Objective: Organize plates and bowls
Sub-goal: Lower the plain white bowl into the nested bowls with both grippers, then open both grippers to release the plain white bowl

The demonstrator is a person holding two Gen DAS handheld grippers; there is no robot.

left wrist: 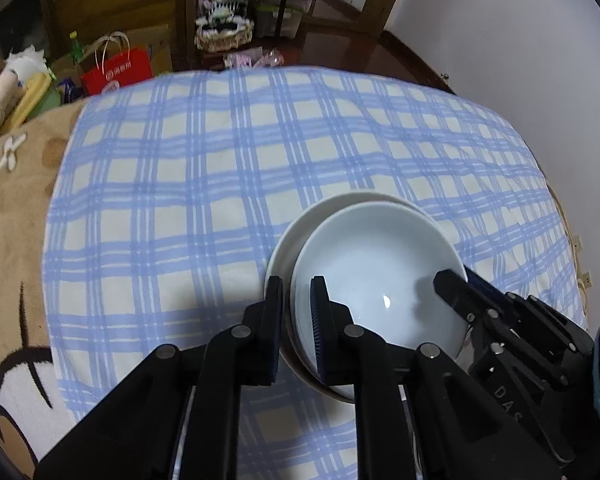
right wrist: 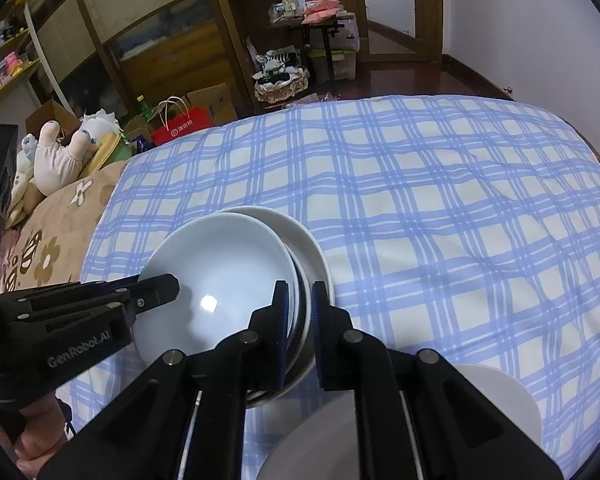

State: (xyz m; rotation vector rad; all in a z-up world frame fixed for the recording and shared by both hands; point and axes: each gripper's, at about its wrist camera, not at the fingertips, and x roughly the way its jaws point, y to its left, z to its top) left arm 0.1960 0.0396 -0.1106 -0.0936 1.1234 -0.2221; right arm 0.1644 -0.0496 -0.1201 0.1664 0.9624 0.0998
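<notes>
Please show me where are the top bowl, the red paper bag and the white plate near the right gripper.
top bowl [left wrist: 380, 264]: left wrist view, on its inner wall.
red paper bag [left wrist: 118, 70]: left wrist view, on its front face.
white plate [right wrist: 496, 396]: right wrist view, on its right rim part.

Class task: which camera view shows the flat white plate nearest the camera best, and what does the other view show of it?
The right wrist view: the flat white plate lies at the bottom right on the checked cloth, partly behind the right gripper. The left wrist view does not show that plate at all.
</notes>
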